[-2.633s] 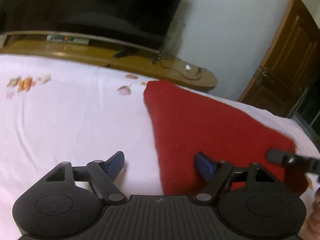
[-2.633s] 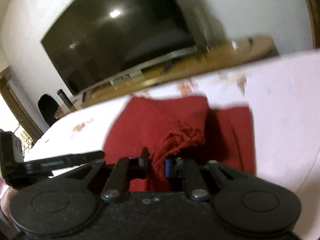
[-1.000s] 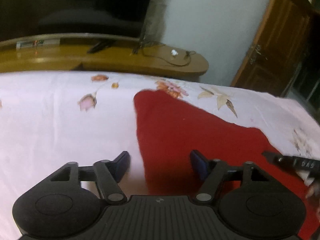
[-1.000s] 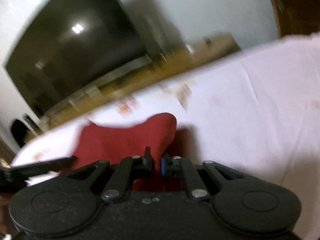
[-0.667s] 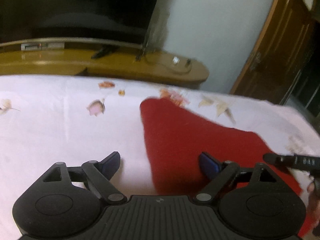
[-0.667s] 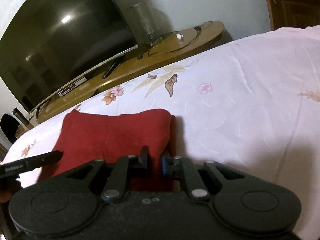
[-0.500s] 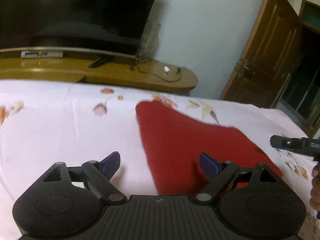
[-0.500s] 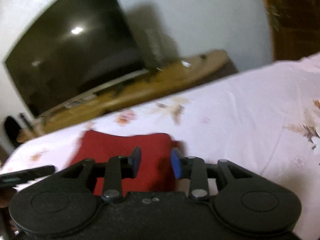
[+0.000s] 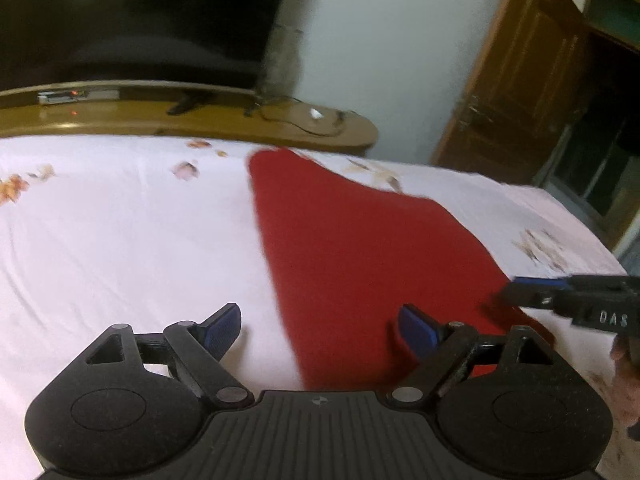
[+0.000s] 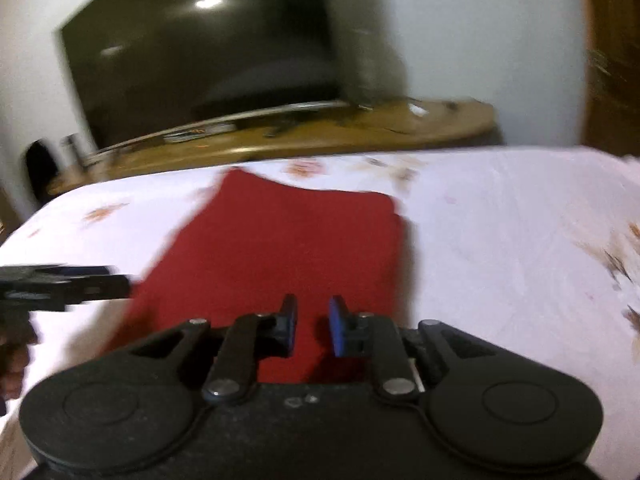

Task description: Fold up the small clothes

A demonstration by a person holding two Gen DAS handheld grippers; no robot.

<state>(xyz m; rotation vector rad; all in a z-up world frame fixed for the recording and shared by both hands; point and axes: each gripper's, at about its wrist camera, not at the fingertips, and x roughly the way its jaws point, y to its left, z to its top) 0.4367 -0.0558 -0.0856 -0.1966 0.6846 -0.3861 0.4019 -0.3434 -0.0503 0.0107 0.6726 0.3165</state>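
Observation:
A small red garment [image 9: 360,248] lies folded flat on the pale floral bedsheet [image 9: 120,220]; in the right wrist view it [image 10: 288,240] spreads out just ahead of the fingers. My left gripper [image 9: 320,320] is open wide above the garment's left edge, with nothing gripped. My right gripper [image 10: 312,320] hovers over the near part of the cloth with a narrow gap between its jaws, which are closing on nothing. Each gripper appears at the side of the other's view: the right gripper [image 9: 560,300], the left gripper [image 10: 64,284].
A large dark television [image 9: 140,12] stands on a long wooden stand [image 9: 240,120] beyond the bed's far edge. A brown wooden door [image 9: 520,100] is at the right. A person's hand [image 9: 624,356] shows at the right edge. Bedsheet [image 10: 500,240] stretches to the right of the garment.
The right gripper let go of the folded-over red edge, which now lies flat, and its jaws parted. Both grippers drew back from the garment. The left jaws widened a little.

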